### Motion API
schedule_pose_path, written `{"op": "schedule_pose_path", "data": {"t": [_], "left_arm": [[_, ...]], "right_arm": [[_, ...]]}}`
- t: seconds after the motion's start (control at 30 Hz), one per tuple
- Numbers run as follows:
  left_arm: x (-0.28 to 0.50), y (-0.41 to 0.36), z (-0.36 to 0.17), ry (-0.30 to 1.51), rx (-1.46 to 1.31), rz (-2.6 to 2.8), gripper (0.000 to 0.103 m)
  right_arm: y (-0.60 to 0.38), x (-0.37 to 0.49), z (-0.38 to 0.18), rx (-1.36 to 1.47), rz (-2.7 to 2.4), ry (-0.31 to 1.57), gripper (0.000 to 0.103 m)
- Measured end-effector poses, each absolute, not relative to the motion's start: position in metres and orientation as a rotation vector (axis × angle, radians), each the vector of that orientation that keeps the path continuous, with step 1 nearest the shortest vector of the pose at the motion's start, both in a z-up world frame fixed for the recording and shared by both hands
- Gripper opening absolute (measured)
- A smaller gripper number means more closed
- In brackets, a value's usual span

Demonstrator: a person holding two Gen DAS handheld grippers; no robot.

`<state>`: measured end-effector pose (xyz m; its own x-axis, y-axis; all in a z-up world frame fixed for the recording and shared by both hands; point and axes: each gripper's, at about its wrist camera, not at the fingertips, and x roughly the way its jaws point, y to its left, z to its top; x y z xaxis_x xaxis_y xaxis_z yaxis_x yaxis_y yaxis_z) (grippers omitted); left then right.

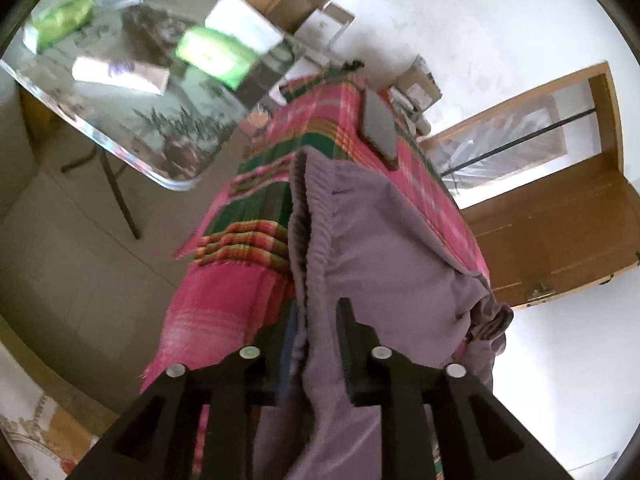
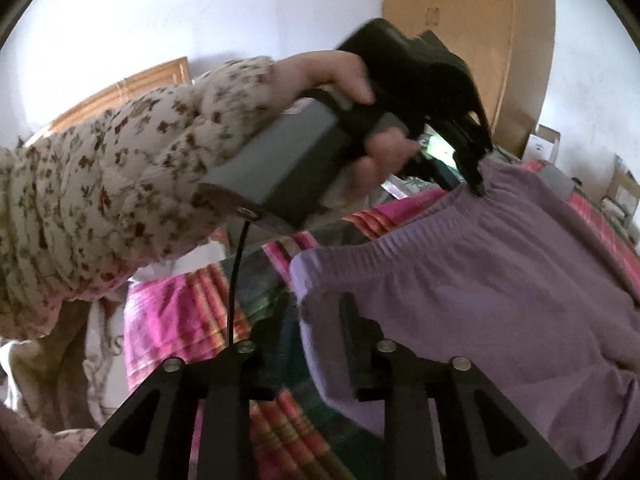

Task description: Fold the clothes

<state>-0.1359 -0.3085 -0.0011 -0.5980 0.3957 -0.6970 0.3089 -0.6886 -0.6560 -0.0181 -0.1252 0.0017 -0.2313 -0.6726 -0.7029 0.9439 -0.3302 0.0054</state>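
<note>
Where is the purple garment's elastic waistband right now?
In both wrist views the waistband of the purple garment lies on the pink plaid blanket, stretched between the left gripper and the right gripper.

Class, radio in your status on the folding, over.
Left tongs open, right tongs open, waistband between each. Purple garment on plaid blanket. Nothing blocking.

White walls (image 1: 460, 32), a wooden wardrobe (image 2: 468, 40), a glass-topped table (image 1: 132, 112) over pale floor tiles (image 1: 72, 248)
</note>
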Motion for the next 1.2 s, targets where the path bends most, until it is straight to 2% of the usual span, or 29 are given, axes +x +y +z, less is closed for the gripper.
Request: {"op": "schedule_pose_path", "data": {"t": [0.1, 0.2, 0.3, 0.43, 0.53, 0.67, 0.8, 0.9, 1.1, 1.2], "left_arm": [[-0.113, -0.297, 0.015, -1.13, -1.348, 2.537, 0.025], [-0.092, -0.272, 0.031, -0.964, -1.319, 2.602, 0.033], [-0.08, -0.246, 0.038, -0.849, -1.318, 2.604, 0.033], [-0.073, -0.206, 0.044, -0.693, -1.324, 2.593, 0.035], [-0.07, -0.18, 0.049, -0.557, -1.32, 2.621, 0.036], [-0.069, -0.149, 0.045, -0.47, -1.347, 2.583, 0.036], [-0.069, -0.123, 0.041, -0.335, -1.36, 2.585, 0.036], [-0.076, -0.116, 0.033, -0.319, -1.407, 2.58, 0.036], [-0.086, -0.097, 0.017, -0.21, -1.488, 2.608, 0.036], [-0.089, -0.091, 0.013, -0.192, -1.496, 2.606, 0.036]], "right_arm": [[-0.106, -0.019, 0.008, 0.735, -1.834, 0.498, 0.026], [-0.079, -0.03, 0.014, 0.762, -1.878, 0.426, 0.026], [-0.042, -0.042, 0.022, 0.78, -1.926, 0.333, 0.026], [-0.003, -0.051, 0.033, 0.796, -2.017, 0.242, 0.04], [0.033, -0.065, 0.04, 0.823, -2.079, 0.14, 0.04], [0.099, -0.085, 0.042, 0.888, -2.192, -0.039, 0.04], [0.158, -0.105, 0.04, 0.947, -2.327, -0.117, 0.04], [0.197, -0.121, 0.037, 0.984, -2.413, -0.193, 0.04], [0.245, -0.158, 0.017, 1.099, -2.488, -0.351, 0.04], [0.25, -0.172, 0.013, 1.114, -2.499, -0.351, 0.04]]}}
